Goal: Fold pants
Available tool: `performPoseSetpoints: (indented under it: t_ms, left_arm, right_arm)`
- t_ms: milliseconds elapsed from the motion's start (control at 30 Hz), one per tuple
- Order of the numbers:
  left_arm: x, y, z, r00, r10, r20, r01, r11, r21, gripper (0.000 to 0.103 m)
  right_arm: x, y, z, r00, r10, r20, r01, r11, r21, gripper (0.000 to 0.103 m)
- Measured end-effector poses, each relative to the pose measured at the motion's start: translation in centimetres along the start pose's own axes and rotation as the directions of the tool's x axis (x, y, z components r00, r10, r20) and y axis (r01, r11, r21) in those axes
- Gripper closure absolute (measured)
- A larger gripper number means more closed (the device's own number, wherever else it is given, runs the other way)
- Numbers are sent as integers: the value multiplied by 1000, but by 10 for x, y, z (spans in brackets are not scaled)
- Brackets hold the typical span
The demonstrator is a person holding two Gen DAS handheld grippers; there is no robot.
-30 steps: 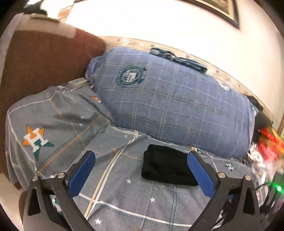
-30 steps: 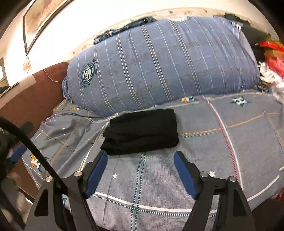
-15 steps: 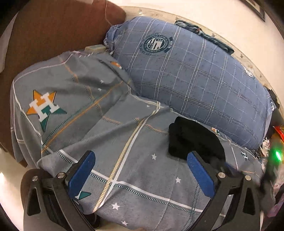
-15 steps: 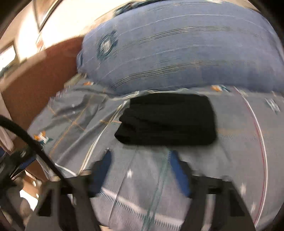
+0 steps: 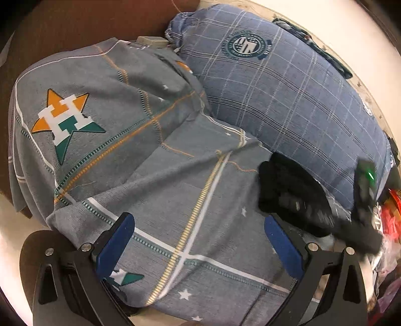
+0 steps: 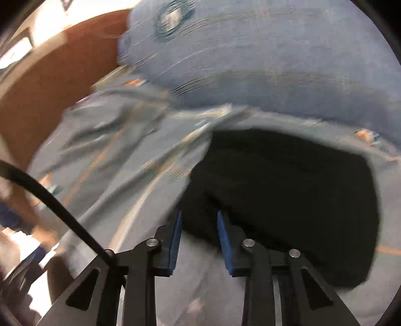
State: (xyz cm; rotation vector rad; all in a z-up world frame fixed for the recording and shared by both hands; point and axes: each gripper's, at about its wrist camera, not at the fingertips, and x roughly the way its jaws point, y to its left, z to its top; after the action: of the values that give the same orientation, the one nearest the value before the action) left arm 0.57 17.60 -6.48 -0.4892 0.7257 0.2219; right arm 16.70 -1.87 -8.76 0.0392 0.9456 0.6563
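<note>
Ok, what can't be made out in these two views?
- Right wrist view: motion blur; whether the closing right tongs touch the folded black pants is unclear.
- Left wrist view: the pants' right end is hidden behind the blurred right tongs.
- Left wrist view: red clutter cut off by the edge.

The pants (image 5: pixel 283 185) are matt black cloth, soft and folded thick, at about three o'clock in the left wrist view. The bed sheet (image 5: pixel 190 180) under them is matt grey woven cloth, printed with stripes and stars and lightly wrinkled. The pillow (image 5: pixel 288 95) at one o'clock wears a matt blue checked cotton-like cover. The left gripper (image 5: pixel 198 240) has smooth black plastic arms, shiny metal rivets and matt blue pads. The headboard (image 5: pixel 75 22) at eleven o'clock looks like matt brown fabric.
</note>
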Motion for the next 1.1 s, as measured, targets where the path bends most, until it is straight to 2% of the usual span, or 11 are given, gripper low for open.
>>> performPoseSetpoints:
  t_ms: [100,300,400,433,500,567,600,767,867,1000,1100]
  left_arm:
    - [6,6,1,1000,-16,-26,16,1000,-18,0]
    - [1,10,0,999,-25,-23,24,999,-30,0]
    - [-3,6,2,999,-30,-17,30,999,-21,0]
    - [-5,5,2,999,-30,-15,30,999,-16,0]
    - [-9,6,4,1000,-30,-7,30,1000,-10,0]
    - [-12,7,6,1000,-18,11,18,1000,-6,0]
    - [-14,7,7,1000,-14,17,14,1000,0,0]
    - [-30,-11,5,996,10,87,-15,998,60,0]
    - [-47,-35,1,988,7,156,-26,993,118,0]
    - [-67,-75,-6,985,13,171,-51,975,218,0]
    - [-71,-94,-13,990,1,138,-38,963,265,0]
  right_arm:
    - [7,10,-18,991,84,-105,-86,996,-12,70]
    - [-30,4,18,993,9,116,-17,997,72,70]
    - [-10,-13,39,992,-23,121,2,986,168,70]
    - [11,-22,39,997,57,52,-68,971,229,70]
    - [40,-30,26,969,241,-47,-211,916,341,70]
    - [51,-22,5,932,346,-110,-289,890,353,70]
    - [48,-18,-6,930,344,-127,-284,895,343,69]
    - [-20,-18,-46,978,208,33,-210,946,248,66]
    - [-69,-24,-71,985,32,171,-75,966,249,47]
    - [-124,-14,-102,920,-241,310,165,954,251,30]
    - [-144,-9,-115,886,-316,339,241,939,246,21]
